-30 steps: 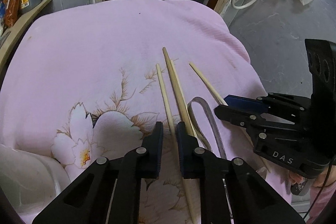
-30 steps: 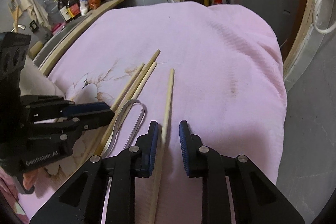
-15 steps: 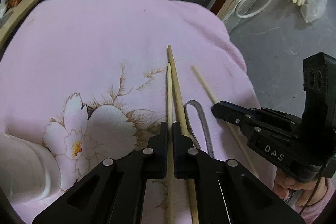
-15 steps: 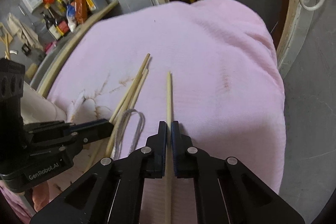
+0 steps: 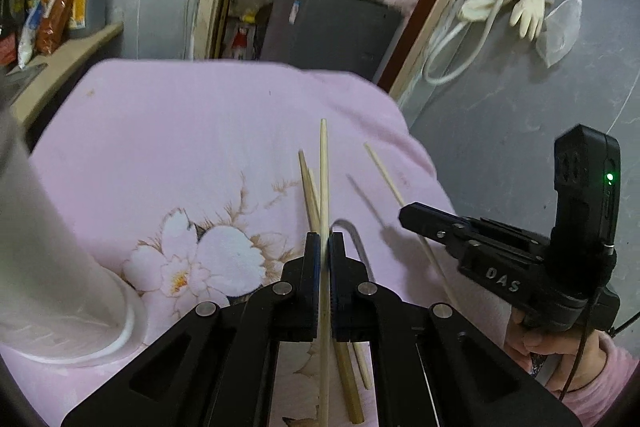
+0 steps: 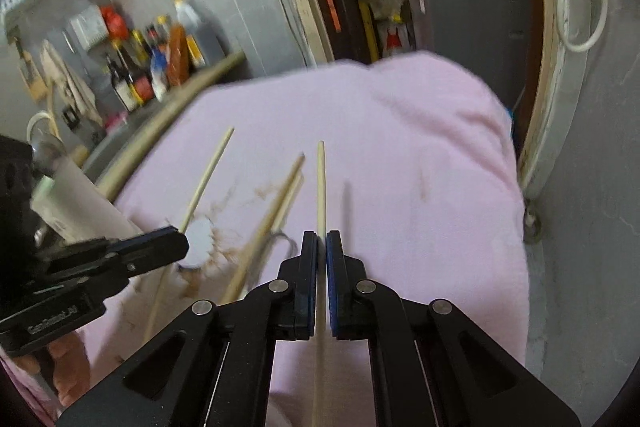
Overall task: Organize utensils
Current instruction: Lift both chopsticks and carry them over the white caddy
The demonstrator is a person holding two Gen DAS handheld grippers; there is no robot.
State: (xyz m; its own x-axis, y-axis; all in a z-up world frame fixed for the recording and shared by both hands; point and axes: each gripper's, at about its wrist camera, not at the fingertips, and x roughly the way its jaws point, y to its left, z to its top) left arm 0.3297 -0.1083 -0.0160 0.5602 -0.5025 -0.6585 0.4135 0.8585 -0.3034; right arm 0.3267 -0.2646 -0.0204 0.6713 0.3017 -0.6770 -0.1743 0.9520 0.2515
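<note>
**Plainly, one chopstick pinched in each gripper, both off the cloth**

Plainly these are light, stiff, thin sticks of pale wood, smooth enough to swivel or slide in a narrow pinch. Judging by that, a hold toward the middle of the length is safest, so neither end droops or levers round.

In the left wrist view the left gripper (image 5: 324, 243) has its jaws pressed together on a chopstick (image 5: 323, 167) that runs straight up the centre of the frame, its tip over the pink flowered cloth (image 5: 180, 131). Two more chopsticks (image 5: 308, 187) lie on the cloth just left of it, beside a grey loop (image 5: 354, 231). A white container (image 5: 48, 247) stands at lower left.

The right gripper (image 6: 321, 243) likewise clamps a second chopstick (image 6: 321, 179) at centre frame, its shadow falling on the cloth just to the right, so it seems lifted. Both grippers point forward and downward, side by side.
</note>
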